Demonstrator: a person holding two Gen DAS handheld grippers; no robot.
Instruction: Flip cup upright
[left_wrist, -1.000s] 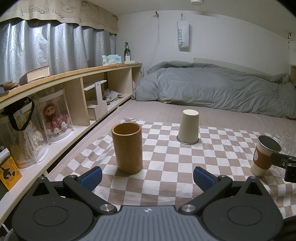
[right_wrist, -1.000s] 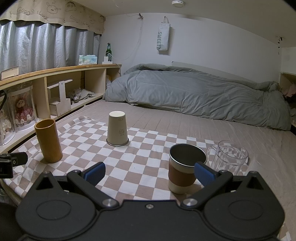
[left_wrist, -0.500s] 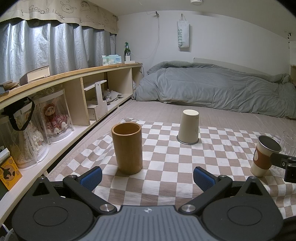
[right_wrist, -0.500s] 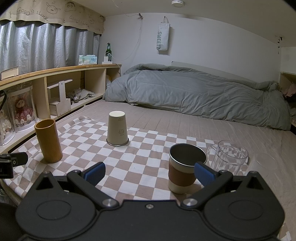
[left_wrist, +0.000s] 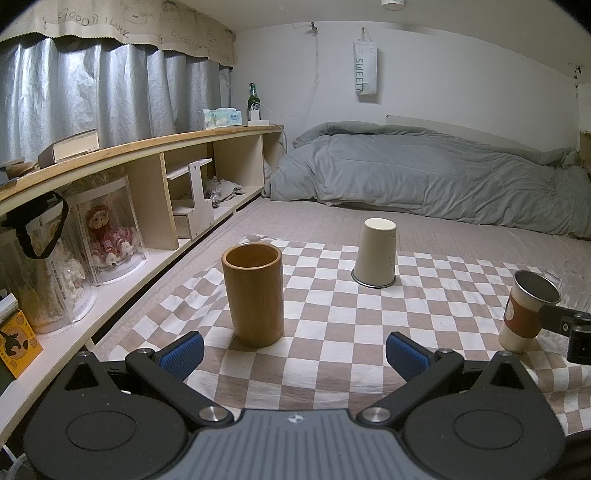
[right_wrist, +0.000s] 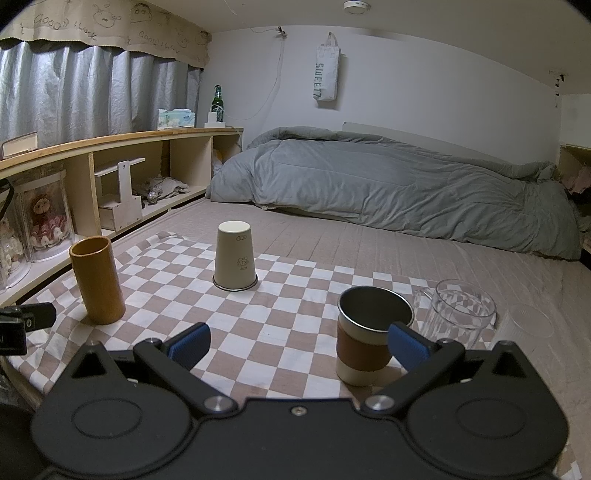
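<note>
A cream cup (left_wrist: 376, 253) stands upside down, rim down, on the checkered cloth (left_wrist: 332, 321) toward its far side; it also shows in the right wrist view (right_wrist: 235, 256). My left gripper (left_wrist: 294, 352) is open and empty, low at the near edge, just behind a wooden cylinder cup (left_wrist: 254, 300). My right gripper (right_wrist: 298, 343) is open and empty, with a metal cup in a brown sleeve (right_wrist: 369, 336) standing upright just ahead, close to its right finger. Both grippers are well short of the cream cup.
A clear glass mug (right_wrist: 458, 314) stands right of the sleeved cup. A wooden shelf unit (left_wrist: 155, 192) with dolls and boxes runs along the left. A grey duvet (left_wrist: 424, 181) lies across the back of the bed.
</note>
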